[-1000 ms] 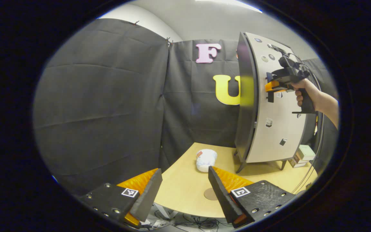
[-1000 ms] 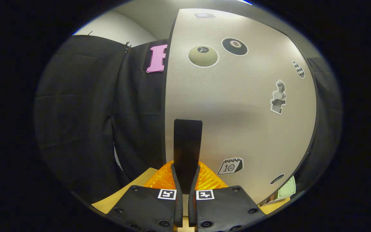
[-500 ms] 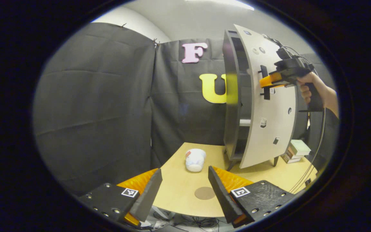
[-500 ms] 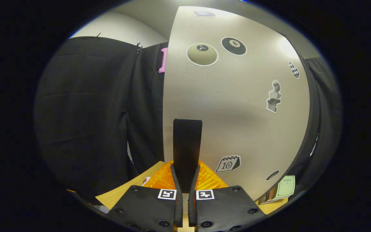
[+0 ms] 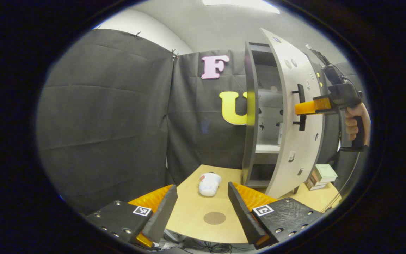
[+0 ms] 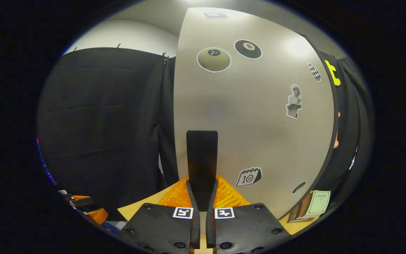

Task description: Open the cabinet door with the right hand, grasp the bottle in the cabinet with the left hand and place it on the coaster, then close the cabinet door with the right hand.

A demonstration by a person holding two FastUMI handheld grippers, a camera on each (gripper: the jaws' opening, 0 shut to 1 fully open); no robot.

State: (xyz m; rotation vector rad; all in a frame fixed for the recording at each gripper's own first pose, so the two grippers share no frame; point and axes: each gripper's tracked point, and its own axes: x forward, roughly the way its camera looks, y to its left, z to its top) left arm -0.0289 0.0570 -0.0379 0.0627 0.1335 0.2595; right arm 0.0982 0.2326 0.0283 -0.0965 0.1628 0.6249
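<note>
Your left gripper [image 5: 202, 208] hangs with fingers spread wide above the table [image 5: 192, 225], holding nothing; the coaster [image 5: 214, 218] lies between them, a white container [image 5: 209, 183] beyond. Your right gripper [image 6: 202, 190] clamps the door handle [image 6: 201, 158], the cabinet door [image 5: 287, 116] ajar. A pale shape on the shelf may be the bottle [image 5: 280, 133].

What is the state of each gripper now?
Left gripper: open, holding nothing.
Right gripper: shut on the door handle.
</note>
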